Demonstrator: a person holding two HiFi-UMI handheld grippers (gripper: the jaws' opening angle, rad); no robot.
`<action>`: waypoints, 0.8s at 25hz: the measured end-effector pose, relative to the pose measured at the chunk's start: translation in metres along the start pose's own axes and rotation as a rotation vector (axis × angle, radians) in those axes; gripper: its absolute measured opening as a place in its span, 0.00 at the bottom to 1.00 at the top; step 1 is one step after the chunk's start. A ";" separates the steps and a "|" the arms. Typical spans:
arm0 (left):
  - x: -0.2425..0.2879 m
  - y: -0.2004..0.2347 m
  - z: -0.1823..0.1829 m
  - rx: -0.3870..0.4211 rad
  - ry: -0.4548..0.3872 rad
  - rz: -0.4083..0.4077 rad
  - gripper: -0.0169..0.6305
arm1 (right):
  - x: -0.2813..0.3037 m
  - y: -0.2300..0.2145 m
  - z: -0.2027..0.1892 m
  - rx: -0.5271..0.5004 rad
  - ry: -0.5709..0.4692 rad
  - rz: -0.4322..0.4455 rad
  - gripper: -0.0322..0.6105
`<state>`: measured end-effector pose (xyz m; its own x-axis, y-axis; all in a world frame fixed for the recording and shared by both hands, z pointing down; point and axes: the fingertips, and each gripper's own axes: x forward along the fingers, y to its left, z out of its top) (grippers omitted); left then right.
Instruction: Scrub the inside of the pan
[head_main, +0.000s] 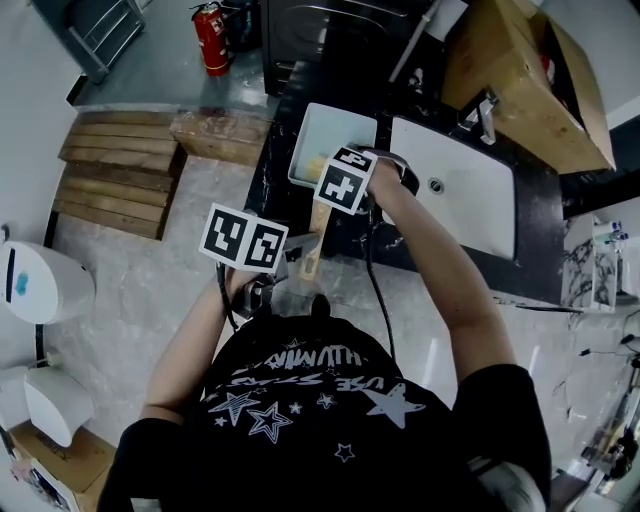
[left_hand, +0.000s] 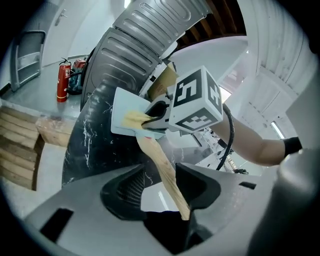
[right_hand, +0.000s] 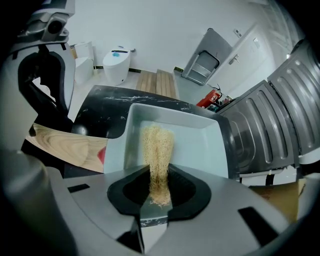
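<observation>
A pale square pan (head_main: 340, 116) sits on the black marble counter (head_main: 283, 172).

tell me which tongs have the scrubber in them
The right tongs: they clamp the yellow fibrous scrubber over the pan. The left tongs have only the pan's wooden handle between them.

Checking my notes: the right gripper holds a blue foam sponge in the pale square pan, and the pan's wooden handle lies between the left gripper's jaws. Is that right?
Not a blue foam sponge: the right gripper view shows the right gripper shut on a yellowish fibrous scrub pad in the pale square pan. The wooden handle does lie between the left gripper's jaws.
</observation>
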<state>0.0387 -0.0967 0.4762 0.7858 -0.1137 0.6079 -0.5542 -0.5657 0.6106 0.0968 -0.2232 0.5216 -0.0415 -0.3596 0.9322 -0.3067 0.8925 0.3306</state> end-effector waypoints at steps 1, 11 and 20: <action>0.000 0.001 0.002 0.007 -0.001 0.005 0.30 | -0.001 0.003 0.000 0.004 -0.002 0.003 0.18; 0.006 0.004 0.005 0.029 0.022 -0.005 0.30 | -0.003 -0.001 0.001 0.034 -0.012 -0.035 0.18; 0.008 0.008 0.022 0.035 0.015 -0.004 0.30 | 0.012 -0.071 -0.021 0.105 0.036 -0.217 0.18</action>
<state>0.0460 -0.1198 0.4749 0.7836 -0.0990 0.6134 -0.5409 -0.5944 0.5951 0.1375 -0.2851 0.5124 0.0692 -0.5280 0.8464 -0.4022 0.7617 0.5081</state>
